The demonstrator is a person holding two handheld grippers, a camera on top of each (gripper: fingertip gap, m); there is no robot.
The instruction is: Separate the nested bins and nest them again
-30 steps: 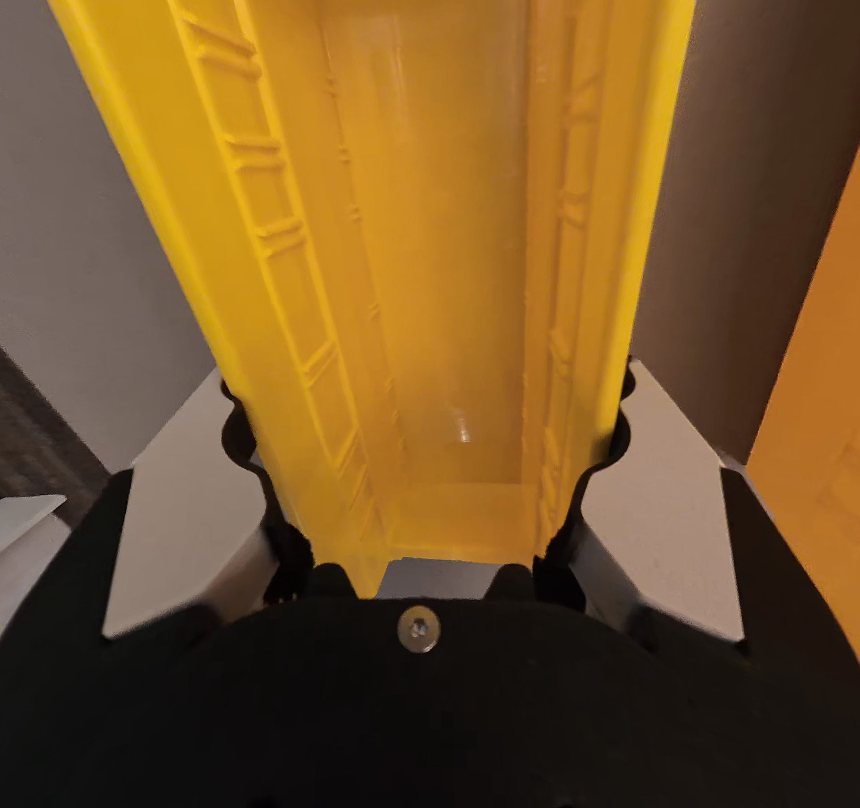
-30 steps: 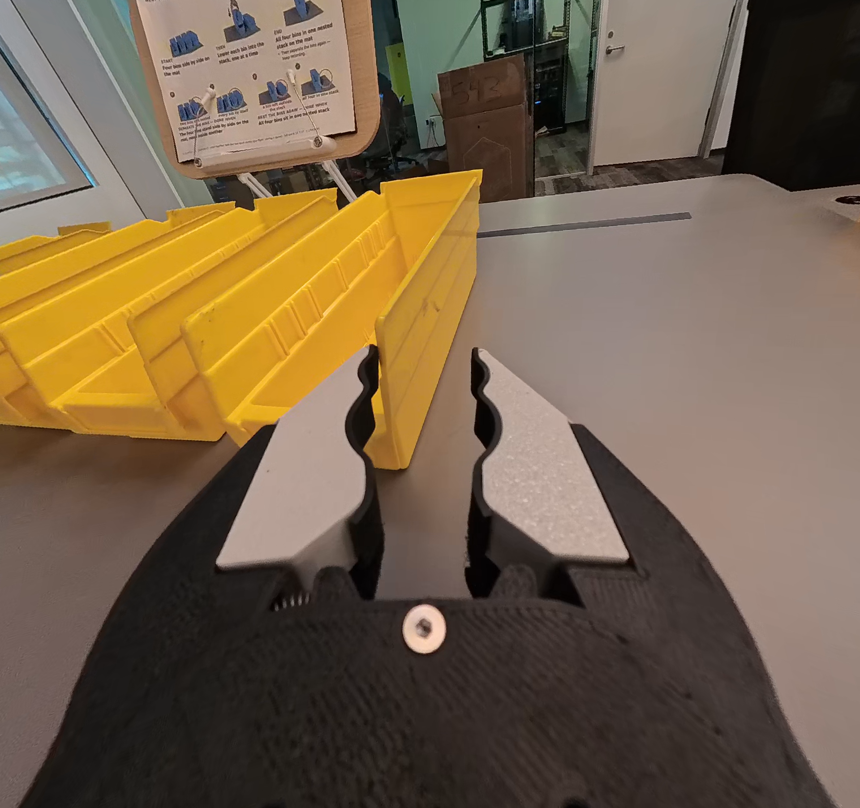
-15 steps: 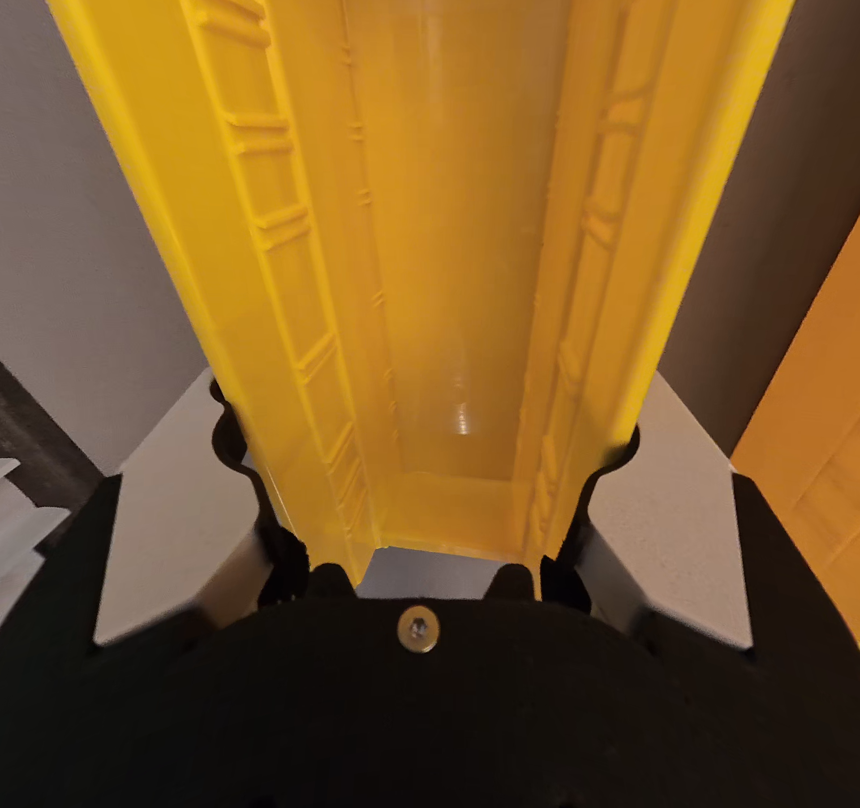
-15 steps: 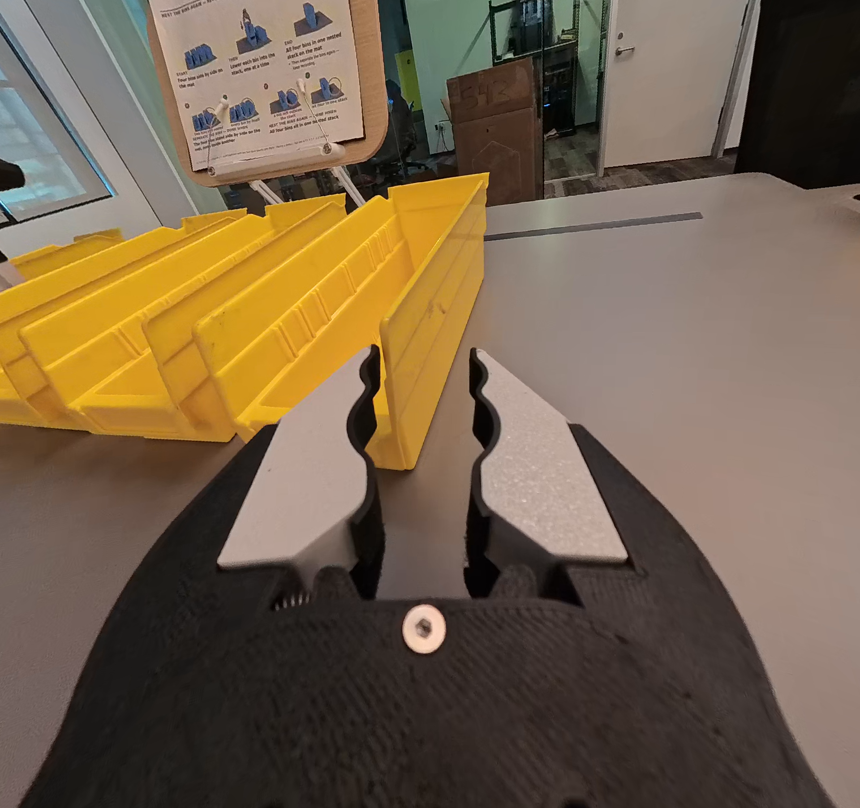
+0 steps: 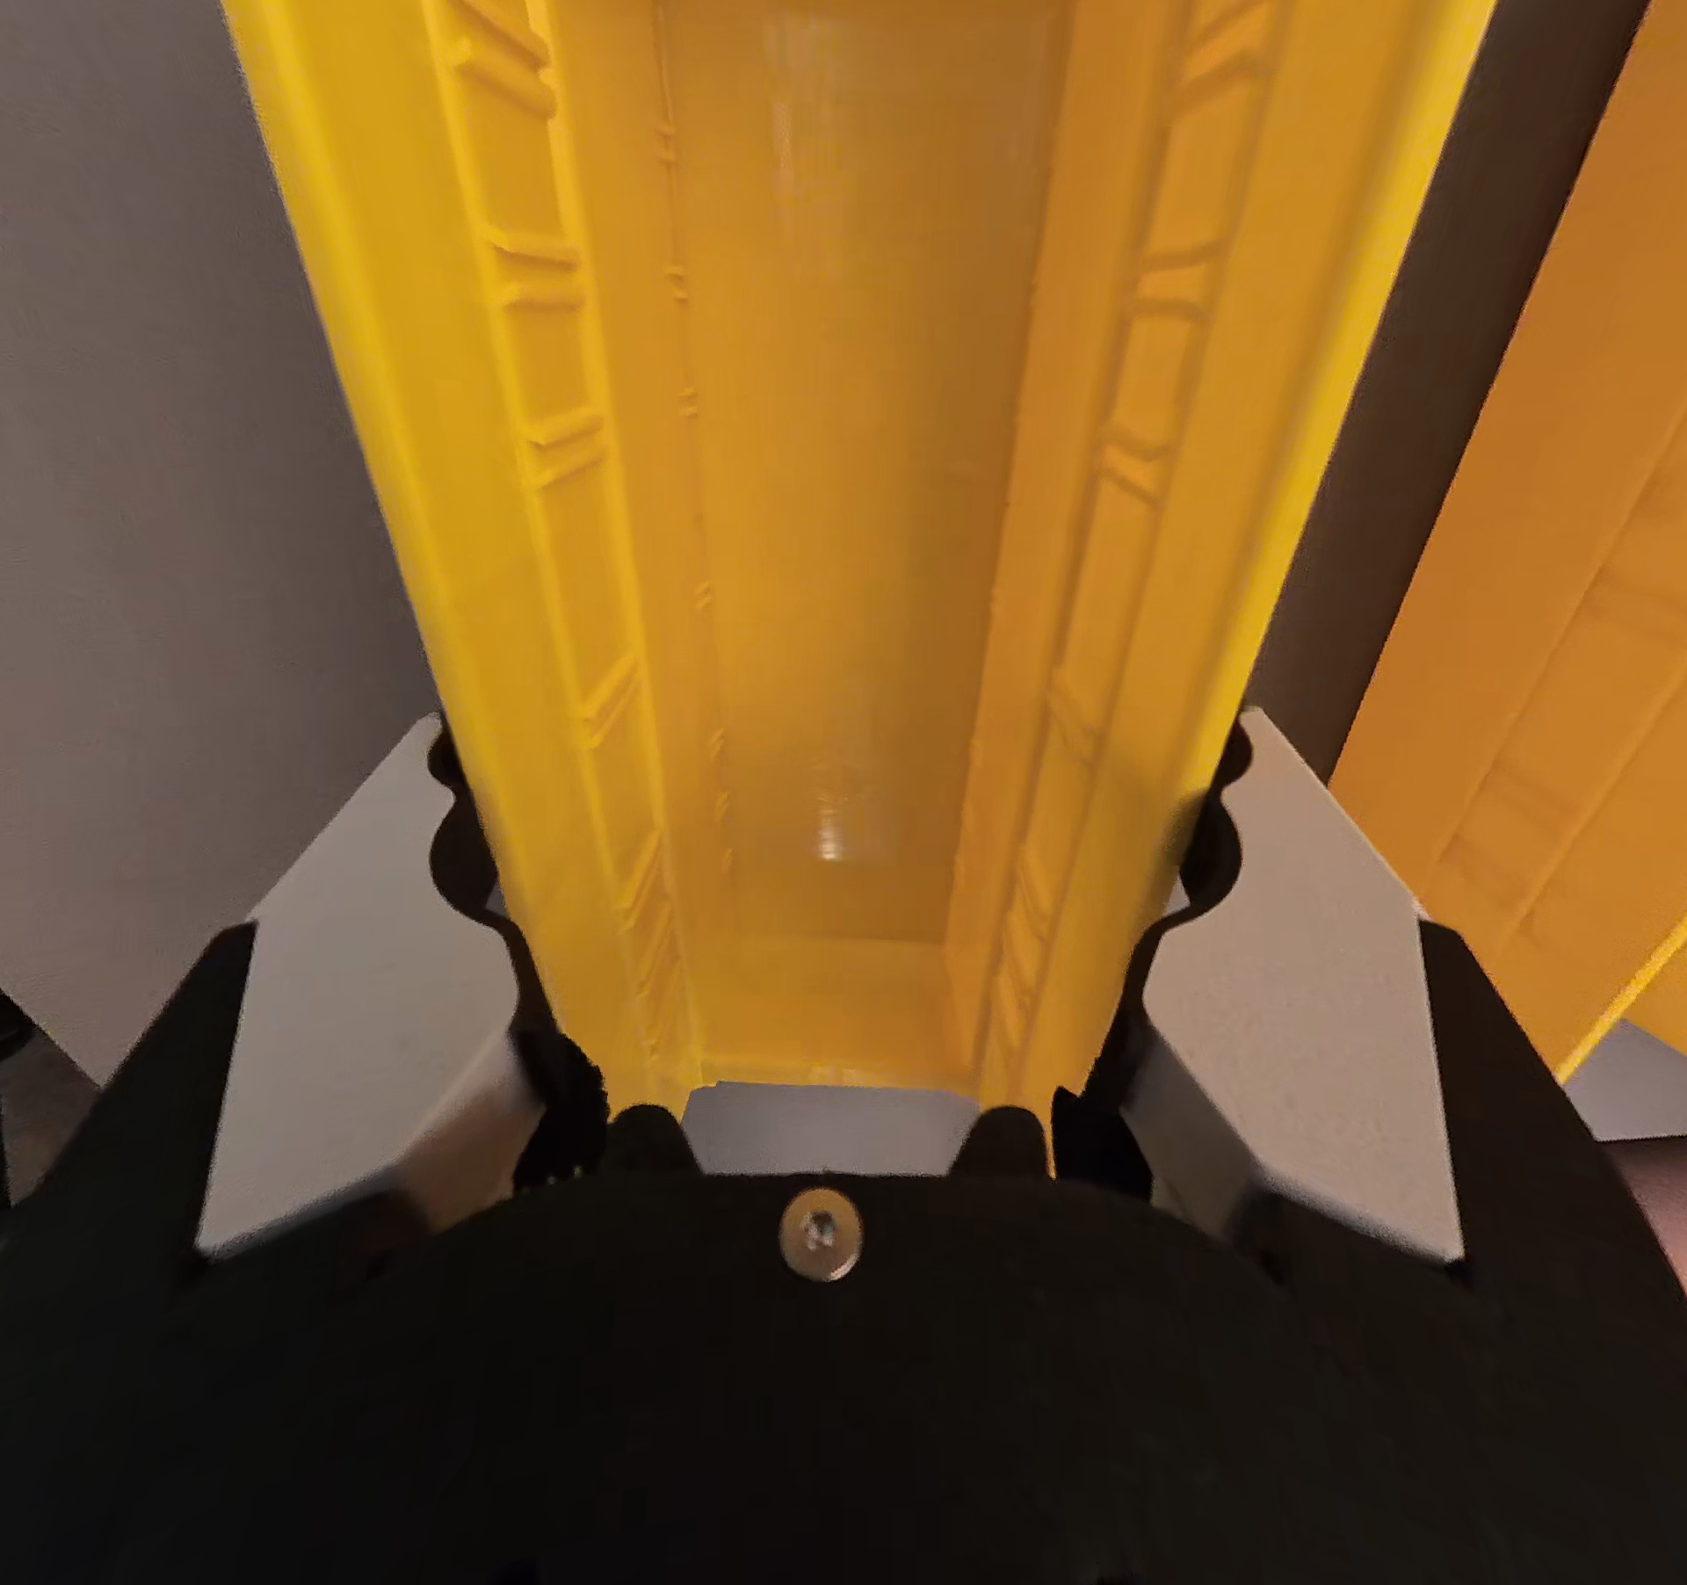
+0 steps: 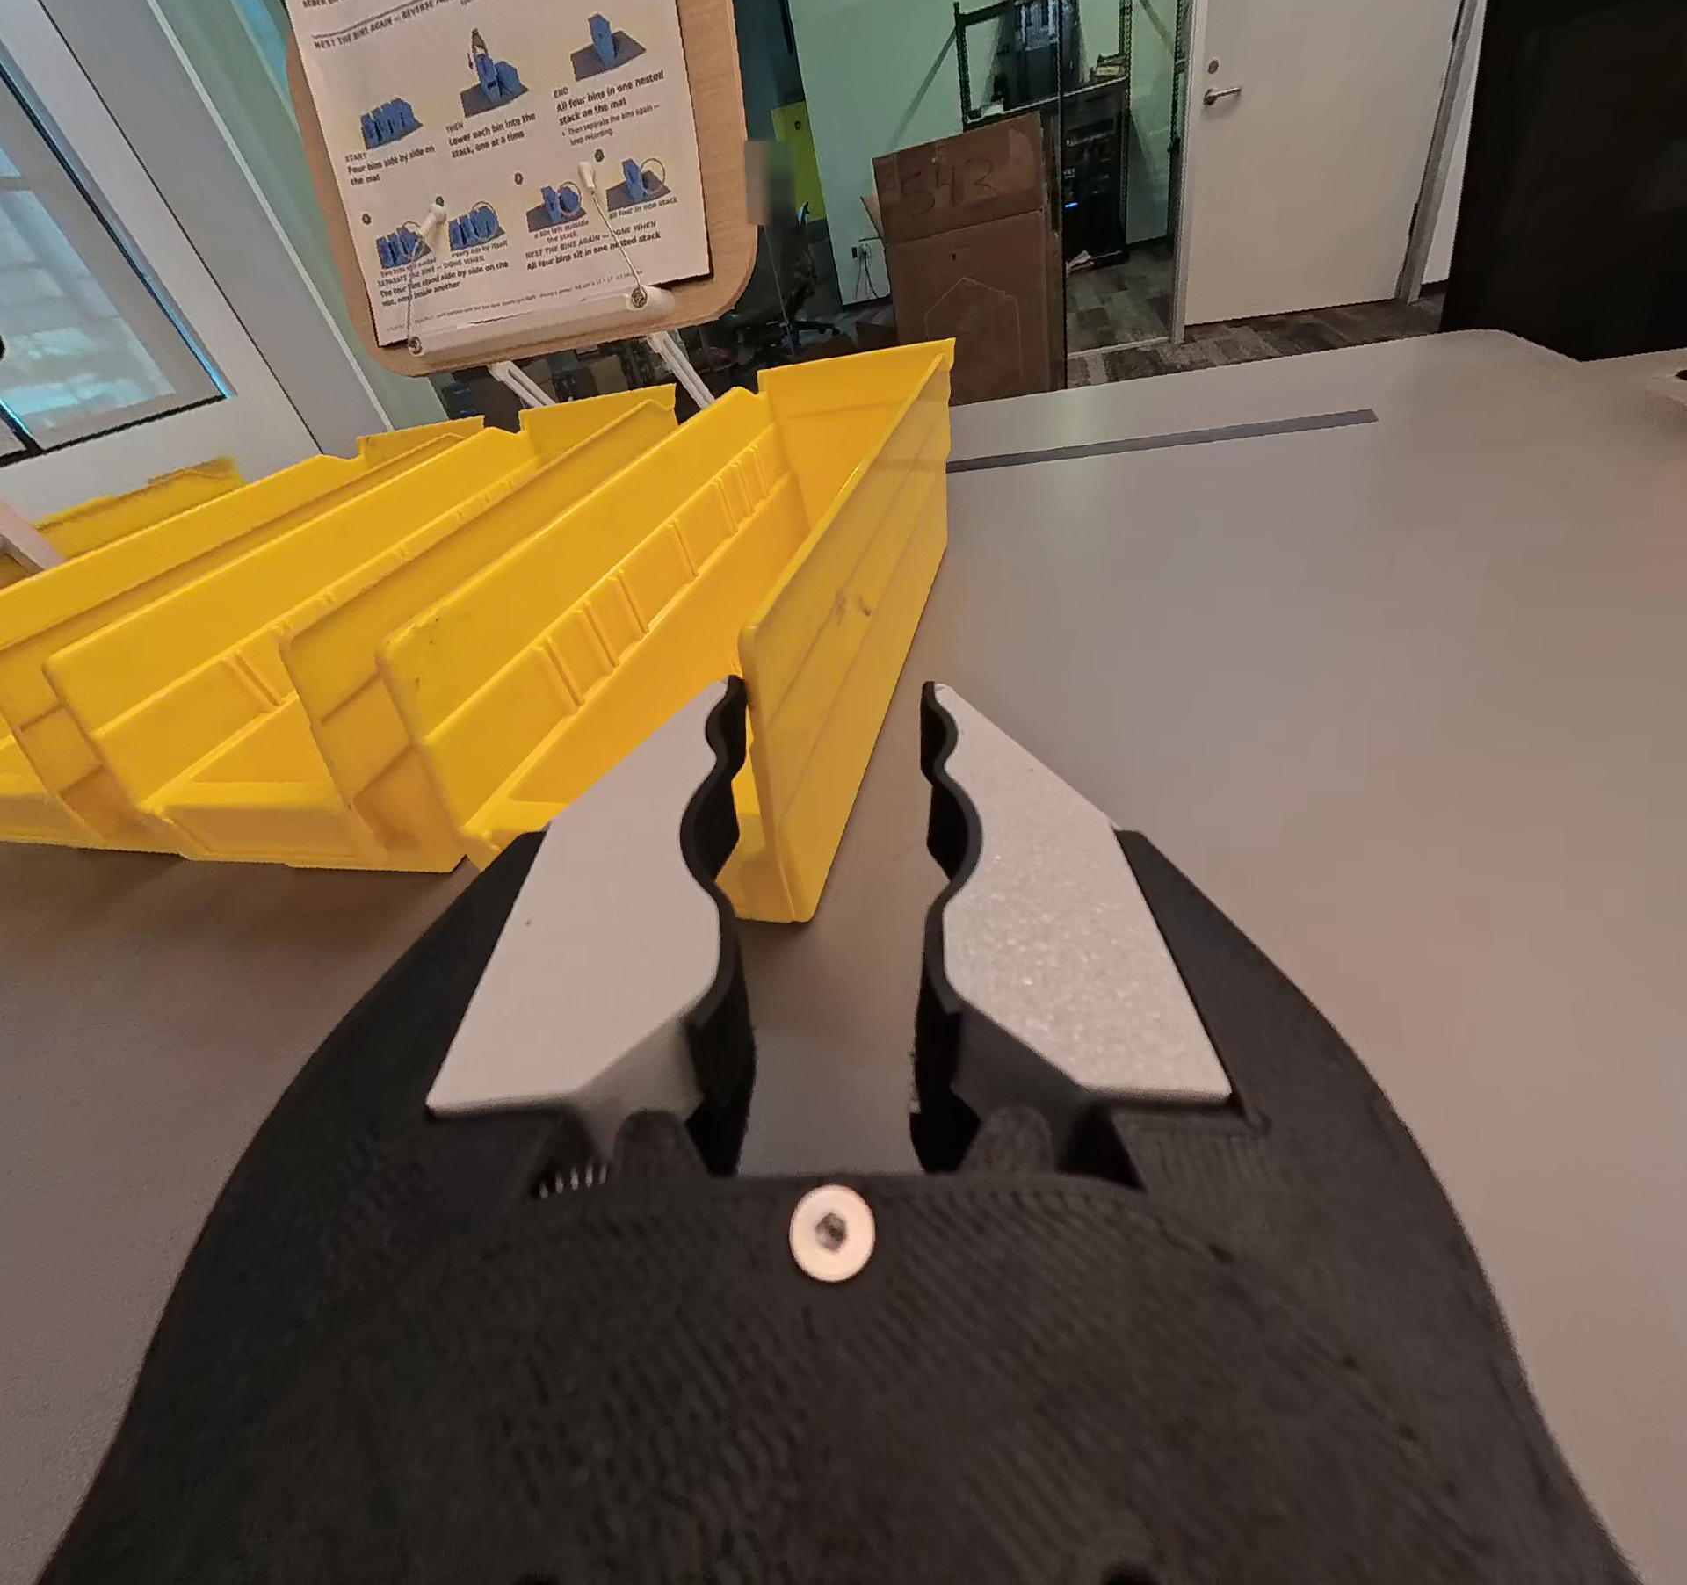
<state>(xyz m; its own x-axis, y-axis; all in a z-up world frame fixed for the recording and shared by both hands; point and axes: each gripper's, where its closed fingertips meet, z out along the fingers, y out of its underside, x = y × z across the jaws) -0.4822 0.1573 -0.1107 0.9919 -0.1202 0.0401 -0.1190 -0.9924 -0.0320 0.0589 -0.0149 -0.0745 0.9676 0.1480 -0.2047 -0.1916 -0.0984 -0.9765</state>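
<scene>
In the left wrist view a long yellow bin (image 5: 849, 446) runs away from me between my fingers (image 5: 365, 902). My left gripper (image 5: 840, 724) is spread wide across the bin's near end, and both pads press on its outer walls. A second yellow bin (image 5: 1552, 628) shows at the right edge. In the right wrist view several yellow bins (image 6: 365, 647) stand side by side on the grey table (image 6: 1278, 720). My right gripper (image 6: 831, 692) is open and empty, just above the table at the near corner of the rightmost bin (image 6: 849, 628).
A board with an instruction sheet (image 6: 511, 126) stands on an easel behind the bins. Beyond the table are a glass wall, a cardboard box (image 6: 968, 245) and a white door (image 6: 1315, 99). The table's right half (image 6: 1369, 811) lies bare.
The bin in my left gripper has shifted a little in view and the neighbouring bin at the right has come closer. My right gripper has drifted slightly and stays open.
</scene>
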